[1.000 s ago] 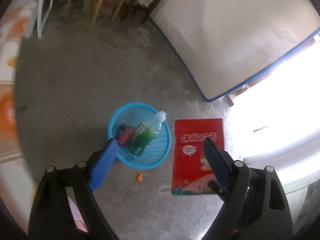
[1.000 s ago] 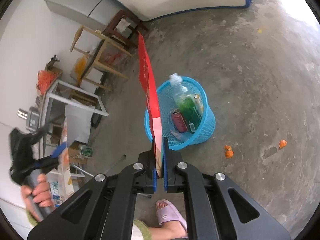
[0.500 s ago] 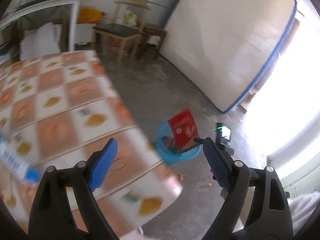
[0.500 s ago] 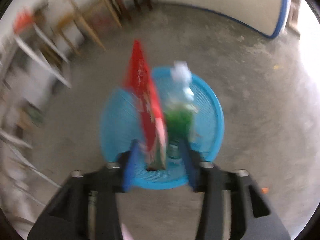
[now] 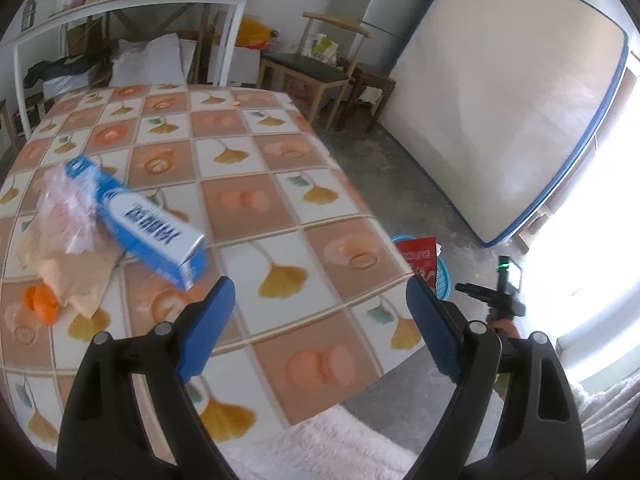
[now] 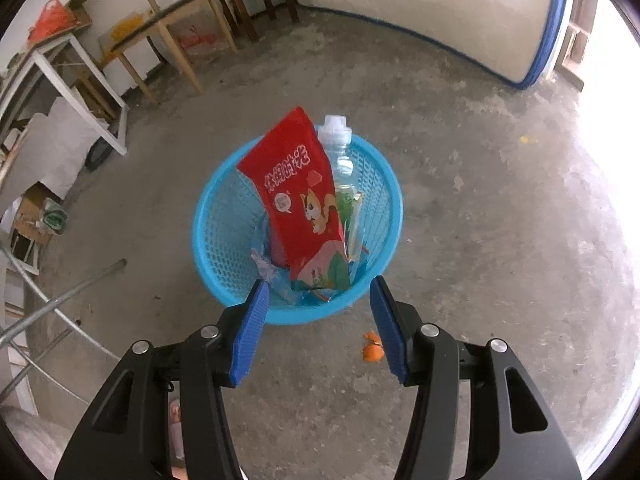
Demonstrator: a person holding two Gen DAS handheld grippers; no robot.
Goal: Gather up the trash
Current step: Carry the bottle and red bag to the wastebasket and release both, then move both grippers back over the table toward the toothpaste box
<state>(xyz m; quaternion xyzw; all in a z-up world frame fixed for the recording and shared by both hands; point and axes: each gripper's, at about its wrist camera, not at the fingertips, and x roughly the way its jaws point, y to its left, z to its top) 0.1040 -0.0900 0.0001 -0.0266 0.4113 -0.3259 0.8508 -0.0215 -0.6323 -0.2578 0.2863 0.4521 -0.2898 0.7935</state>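
Hovering above the round blue plastic mesh basket [image 6: 298, 224] on the concrete floor, the right tool [image 6: 316, 320] has its jaws opening with nothing pressed between them; the flat red snack bag [image 6: 302, 200] stands loose inside the basket, leaning beside a clear plastic bottle with green contents [image 6: 340, 160], so that piece looks delivered. A scrap of orange peel [image 6: 373, 352] lies on the floor just beside the basket, nearer the tool, and is not yet collected. The left tool [image 5: 320, 312] is spread wide and empty over the surface covered in a checked orange-and-white leaf-print cloth [image 5: 256, 200], from where the basket shows only as a sliver past the cloth's far edge. Well away from the basket, on the far-left part of that surface, more trash waits: a long blue-and-white carton [image 5: 140, 220] lying on its side, touching a crumpled clear plastic wrapper [image 5: 66, 208] and a tan paper piece [image 5: 68, 276], with more orange peel [image 5: 38, 302] just beside them. Judging by this, several items are binned and the surface pile plus the floor peel remain.
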